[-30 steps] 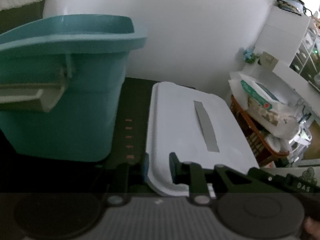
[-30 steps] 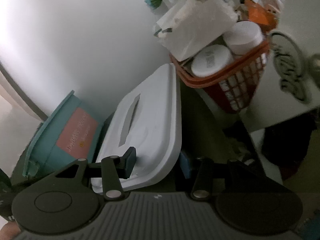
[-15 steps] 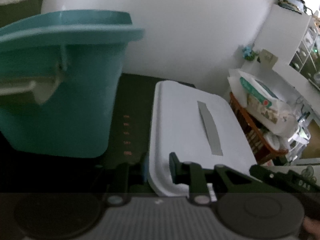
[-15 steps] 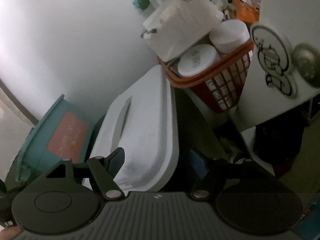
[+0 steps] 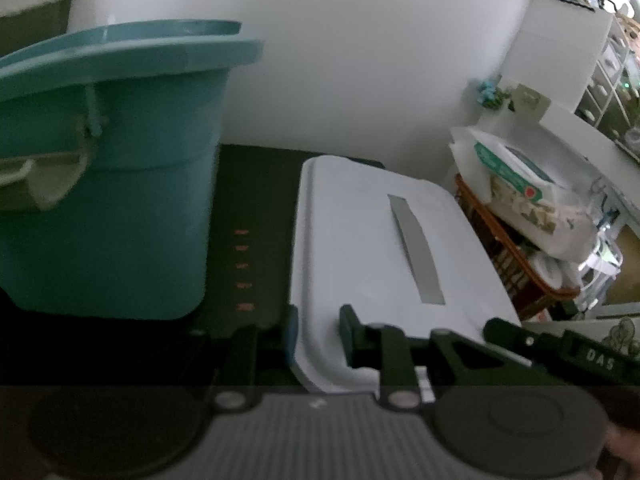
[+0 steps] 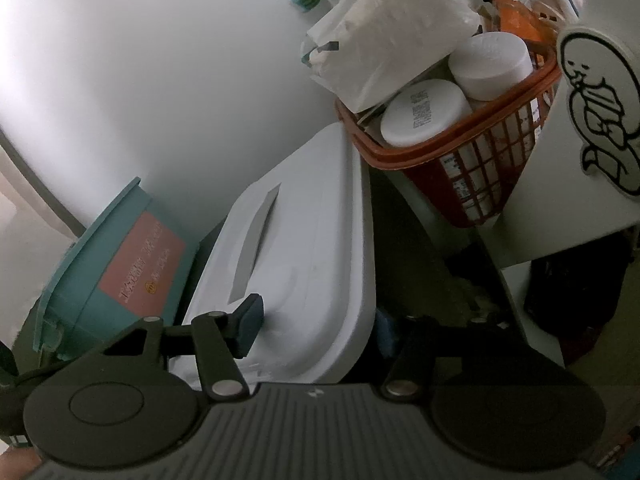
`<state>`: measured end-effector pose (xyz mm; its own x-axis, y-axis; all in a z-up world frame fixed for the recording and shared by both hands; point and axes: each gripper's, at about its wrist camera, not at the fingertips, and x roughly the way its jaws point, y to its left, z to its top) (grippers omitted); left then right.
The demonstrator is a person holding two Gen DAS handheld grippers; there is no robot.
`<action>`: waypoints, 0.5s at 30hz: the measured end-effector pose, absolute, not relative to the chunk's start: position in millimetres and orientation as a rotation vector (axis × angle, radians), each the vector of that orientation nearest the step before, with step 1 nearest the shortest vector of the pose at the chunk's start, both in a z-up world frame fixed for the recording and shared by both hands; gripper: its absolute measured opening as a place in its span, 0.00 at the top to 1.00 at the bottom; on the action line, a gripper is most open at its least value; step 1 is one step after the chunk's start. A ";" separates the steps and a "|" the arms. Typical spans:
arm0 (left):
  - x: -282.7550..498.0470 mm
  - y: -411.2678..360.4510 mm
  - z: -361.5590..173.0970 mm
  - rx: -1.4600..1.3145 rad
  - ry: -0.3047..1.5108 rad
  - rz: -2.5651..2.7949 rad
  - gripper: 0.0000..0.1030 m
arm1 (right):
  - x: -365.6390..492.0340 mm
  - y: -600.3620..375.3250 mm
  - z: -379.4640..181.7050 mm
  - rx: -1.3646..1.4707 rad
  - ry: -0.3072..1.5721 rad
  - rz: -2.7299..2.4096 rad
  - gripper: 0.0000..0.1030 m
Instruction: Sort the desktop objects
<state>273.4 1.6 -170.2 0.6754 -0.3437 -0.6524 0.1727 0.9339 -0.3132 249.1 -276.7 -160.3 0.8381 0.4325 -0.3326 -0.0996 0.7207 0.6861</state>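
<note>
A white tissue box (image 5: 360,240) with a grey slot in its lid lies on a dark mat (image 5: 256,200), to the right of a teal bin (image 5: 120,220). My left gripper (image 5: 319,334) is shut on the box's near left corner, one pad outside the edge and one on the lid. In the right wrist view the same white box (image 6: 312,248) has its near right corner between the jaws of my right gripper (image 6: 316,328). Those jaws are closing. One pad hovers over the lid, the other sits beside the box's right edge.
An orange mesh basket (image 6: 480,160) with white jars (image 6: 424,112) and a tissue pack (image 6: 392,28) stands just right of the box. A white card with a cartoon figure (image 6: 592,112) leans at far right. The teal bin (image 6: 120,264) carries a pink label. A white wall lies behind.
My right gripper's jaws spread wider around the box corner, then came partly back in. The left gripper has kept its hold on the box.
</note>
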 end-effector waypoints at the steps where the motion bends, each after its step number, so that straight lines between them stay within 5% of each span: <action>1: 272.6 2.3 -169.7 -0.235 0.779 -0.291 0.76 | 249.0 -277.0 -160.5 0.717 0.505 0.309 0.43; 15: 263.0 10.4 -151.2 -0.221 0.735 -0.268 0.76 | 234.6 -276.2 -151.8 0.689 0.514 0.293 0.45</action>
